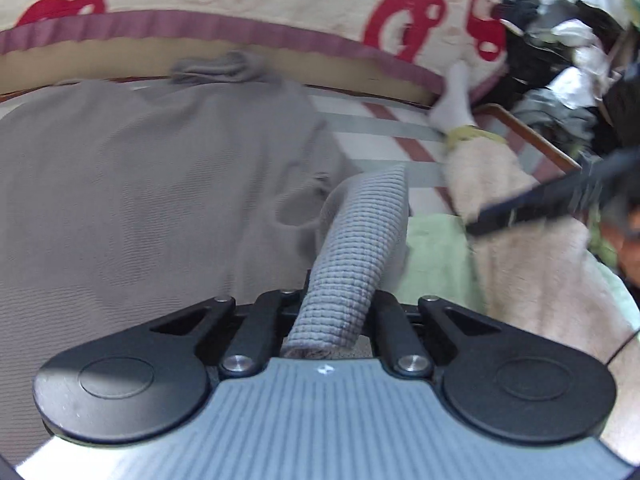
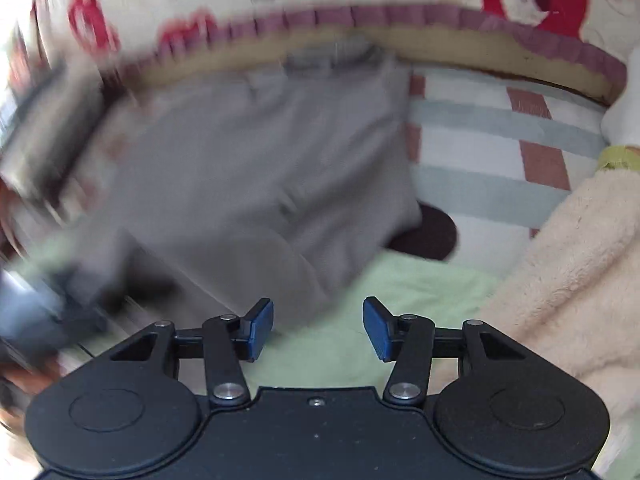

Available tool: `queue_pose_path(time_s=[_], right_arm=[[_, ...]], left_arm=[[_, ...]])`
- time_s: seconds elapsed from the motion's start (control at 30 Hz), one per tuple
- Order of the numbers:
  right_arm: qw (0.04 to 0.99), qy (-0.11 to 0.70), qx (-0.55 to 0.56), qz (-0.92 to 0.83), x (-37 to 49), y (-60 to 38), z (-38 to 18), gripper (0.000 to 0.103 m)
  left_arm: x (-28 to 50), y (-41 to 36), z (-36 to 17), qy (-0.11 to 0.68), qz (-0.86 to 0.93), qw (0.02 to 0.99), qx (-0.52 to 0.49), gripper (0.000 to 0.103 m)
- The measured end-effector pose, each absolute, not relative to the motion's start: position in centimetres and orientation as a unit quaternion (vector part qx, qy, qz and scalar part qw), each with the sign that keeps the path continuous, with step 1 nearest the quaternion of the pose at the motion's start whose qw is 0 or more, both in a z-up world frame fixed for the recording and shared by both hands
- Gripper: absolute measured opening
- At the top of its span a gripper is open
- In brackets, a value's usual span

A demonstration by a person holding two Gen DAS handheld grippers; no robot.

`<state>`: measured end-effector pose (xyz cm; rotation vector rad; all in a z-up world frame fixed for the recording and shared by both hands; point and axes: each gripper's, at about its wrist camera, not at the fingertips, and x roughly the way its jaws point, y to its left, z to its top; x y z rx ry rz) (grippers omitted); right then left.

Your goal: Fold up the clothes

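Observation:
A grey knitted garment (image 1: 140, 184) lies spread on the bed, filling the left of the left wrist view. My left gripper (image 1: 336, 320) is shut on its ribbed grey cuff (image 1: 356, 248), which rises from between the fingers; the fingertips are hidden by the cloth. In the right wrist view the same garment (image 2: 260, 168) lies blurred ahead and to the left. My right gripper (image 2: 318, 326) is open and empty, its blue pads (image 2: 260, 326) just above a light green cloth (image 2: 400, 292), at the garment's near edge.
A cream fleece sleeve (image 2: 568, 264) lies at right, also in the left wrist view (image 1: 520, 240). A striped sheet (image 2: 480, 152) lies beyond. A cream quilt with red prints and purple trim (image 1: 240, 28) borders the far side. A heap of dark clothes (image 1: 560, 60) sits far right.

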<state>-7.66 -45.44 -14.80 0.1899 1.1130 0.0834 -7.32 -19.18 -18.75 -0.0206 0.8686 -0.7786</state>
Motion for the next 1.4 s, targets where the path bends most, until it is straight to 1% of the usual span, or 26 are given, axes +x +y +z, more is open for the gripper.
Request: queue_pose_path(time_s=[0.03,0.17,0.27,0.4,0.53,0.6,0.63,0.67,0.7,0.83,0.9,0.97,1.07,1.13,1.17,1.2,1.23,1.27,1.3,1.33,1.37,1.4], right_arm=[[0.841,0.532,0.091,0.027,-7.1,-45.5,-16.0,0.055],[0.842,0.494,0.215,0.022,-5.5,-47.7,-17.6,0.055],[0.828,0.484,0.284,0.005,-4.4,-48.9,-19.0,0.056],[0.809,0.481,0.337,-0.022,-4.2,-49.6,-21.7,0.057],[0.788,0.472,0.392,-0.043,-4.4,-49.8,-24.7,0.061],[0.805,0.447,0.390,-0.028,-3.8,-49.6,-25.5,0.060],[0.817,0.433,0.380,-0.006,-3.4,-49.3,-25.6,0.017],[0.834,0.425,0.351,0.032,-2.9,-48.9,-25.1,0.009],[0.858,0.408,0.306,0.056,-2.7,-48.4,-23.8,0.006],[0.925,0.335,0.177,0.026,-5.2,-49.1,-15.1,0.005],[0.938,0.341,0.046,-0.027,-6.6,-48.6,-12.3,0.004],[0.925,0.374,-0.016,-0.065,-7.3,-48.7,-12.2,0.003],[0.894,0.437,-0.029,-0.091,-7.1,-48.8,-15.1,0.004],[0.879,0.459,-0.066,-0.109,-6.7,-48.8,-17.4,0.005],[0.874,0.465,-0.087,-0.114,-6.9,-48.8,-18.0,0.007],[0.874,0.464,-0.086,-0.111,-7.0,-48.7,-17.9,0.009],[0.877,0.462,-0.080,-0.106,-7.2,-48.7,-17.7,0.011],[0.885,0.453,-0.058,-0.092,-7.6,-48.9,-17.1,0.014],[0.891,0.446,-0.032,-0.075,-7.8,-48.9,-16.3,0.023],[0.897,0.438,-0.010,-0.057,-8.0,-48.8,-15.5,0.030],[0.902,0.430,0.010,-0.035,-8.3,-48.4,-14.9,0.031],[0.906,0.422,0.028,-0.012,-8.6,-48.1,-14.3,0.031]], left_arm=[[-7.0,-18.7,-18.8,0.410,-0.354,0.840,-0.011,0.006],[-5.8,-17.2,-18.9,0.409,-0.316,0.856,-0.017,0.006],[-5.2,-16.4,-19.0,0.413,-0.310,0.856,-0.034,0.006],[-5.3,-16.2,-19.0,0.411,-0.313,0.856,-0.035,0.006],[-5.5,-16.3,-19.0,0.408,-0.319,0.855,-0.036,0.006],[-5.6,-16.3,-18.8,0.405,-0.328,0.853,-0.036,0.006],[-5.8,-16.3,-18.6,0.404,-0.338,0.849,-0.038,0.006],[-5.8,-16.3,-18.3,0.405,-0.349,0.844,-0.042,0.006],[-5.9,-16.2,-17.8,0.410,-0.366,0.834,-0.051,0.006],[-6.5,-15.8,-14.7,0.444,-0.469,0.758,-0.091,0.006],[-7.0,-16.7,-13.2,0.467,-0.517,0.710,-0.105,0.006],[-8.1,-18.9,-13.6,0.489,-0.537,0.681,-0.095,0.006],[-10.0,-22.7,-15.3,0.528,-0.548,0.644,-0.073,0.006],[-11.3,-25.2,-16.4,0.553,-0.555,0.619,-0.059,0.006],[-11.7,-26.2,-17.3,0.569,-0.552,0.607,-0.059,0.006],[-11.6,-26.4,-18.7,0.591,-0.536,0.598,-0.075,0.007],[-11.4,-26.7,-20.1,0.613,-0.520,0.588,-0.091,0.010],[-11.2,-26.8,-21.3,0.630,-0.505,0.581,-0.106,0.010],[-11.0,-26.6,-22.0,0.638,-0.494,0.579,-0.119,0.011],[-10.8,-26.3,-22.6,0.642,-0.485,0.579,-0.129,0.020],[-10.6,-25.8,-22.6,0.642,-0.480,0.583,-0.134,0.028],[-10.5,-25.1,-22.4,0.638,-0.476,0.589,-0.137,0.043]])
